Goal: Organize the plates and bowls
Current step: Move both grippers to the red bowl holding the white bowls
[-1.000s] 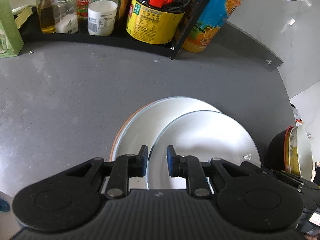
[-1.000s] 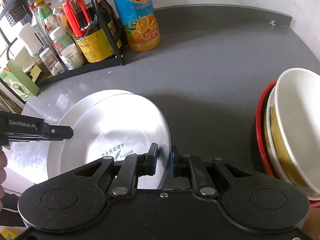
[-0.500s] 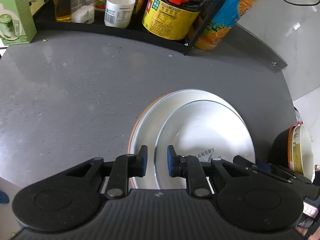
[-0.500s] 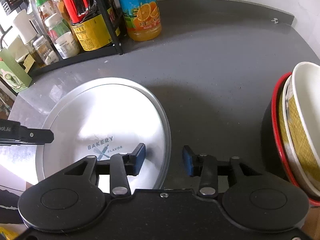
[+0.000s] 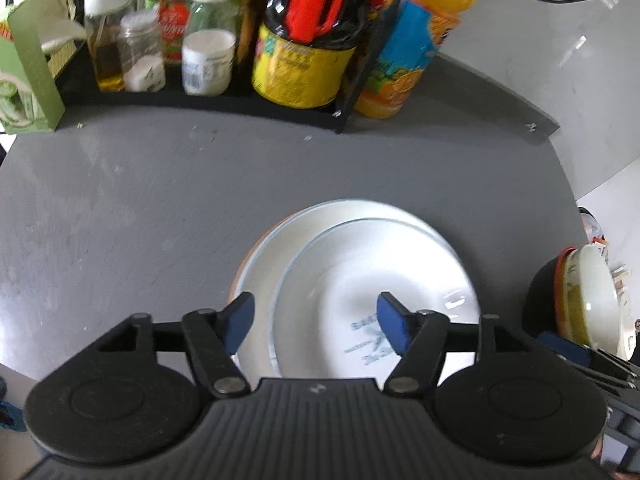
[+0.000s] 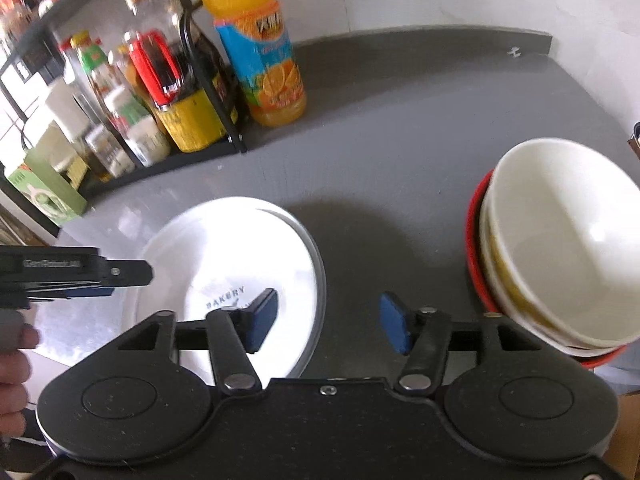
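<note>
Both the left gripper [image 5: 316, 326] and the right gripper [image 6: 328, 322] are spread wide, with nothing held. The round white plate printed "BAKERY" [image 6: 240, 276] is stacked on a larger white plate [image 5: 276, 256] on the grey countertop [image 5: 160, 200]. The nested white, yellow and red bowls [image 6: 560, 252] are cut off at the right edge; the lower bowls are mostly hidden.

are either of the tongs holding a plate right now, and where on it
No. Both the left tongs and the right tongs are open and empty; the plate lies free on the stack.
</note>
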A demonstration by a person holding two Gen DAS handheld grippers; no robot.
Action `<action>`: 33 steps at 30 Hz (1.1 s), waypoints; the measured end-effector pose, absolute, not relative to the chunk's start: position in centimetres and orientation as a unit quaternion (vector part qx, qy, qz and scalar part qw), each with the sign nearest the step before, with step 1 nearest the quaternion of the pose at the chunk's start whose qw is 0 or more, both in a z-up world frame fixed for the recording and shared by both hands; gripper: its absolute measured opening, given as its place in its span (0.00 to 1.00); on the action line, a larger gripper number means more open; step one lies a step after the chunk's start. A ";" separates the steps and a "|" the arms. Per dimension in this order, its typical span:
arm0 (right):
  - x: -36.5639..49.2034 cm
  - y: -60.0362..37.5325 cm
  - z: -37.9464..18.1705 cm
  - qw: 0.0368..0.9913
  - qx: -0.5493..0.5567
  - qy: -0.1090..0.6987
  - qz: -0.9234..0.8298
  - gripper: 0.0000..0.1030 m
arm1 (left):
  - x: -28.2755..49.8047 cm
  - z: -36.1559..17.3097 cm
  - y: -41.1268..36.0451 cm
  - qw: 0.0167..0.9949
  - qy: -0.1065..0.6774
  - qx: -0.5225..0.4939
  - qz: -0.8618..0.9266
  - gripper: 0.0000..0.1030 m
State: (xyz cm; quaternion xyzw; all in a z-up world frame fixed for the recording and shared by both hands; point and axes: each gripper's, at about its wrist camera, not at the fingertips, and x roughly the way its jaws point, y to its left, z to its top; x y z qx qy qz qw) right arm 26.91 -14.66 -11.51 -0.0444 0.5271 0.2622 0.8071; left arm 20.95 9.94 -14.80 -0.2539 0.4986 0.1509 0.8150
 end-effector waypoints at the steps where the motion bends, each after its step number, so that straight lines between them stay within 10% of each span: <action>1: 26.9 -15.1 -11.0 0.809 -0.040 0.523 0.265 0.65 | 21.1 -14.4 9.7 0.818 0.495 -0.252 0.148 0.69; 9: 27.8 -19.3 -6.9 0.827 -0.019 0.492 0.273 0.88 | 23.0 -11.4 5.8 0.835 0.479 -0.235 0.135 0.80; 33: 33.2 -32.5 -6.5 0.842 0.026 0.492 0.221 0.91 | 29.2 -9.4 -6.5 0.845 0.483 -0.210 0.085 0.82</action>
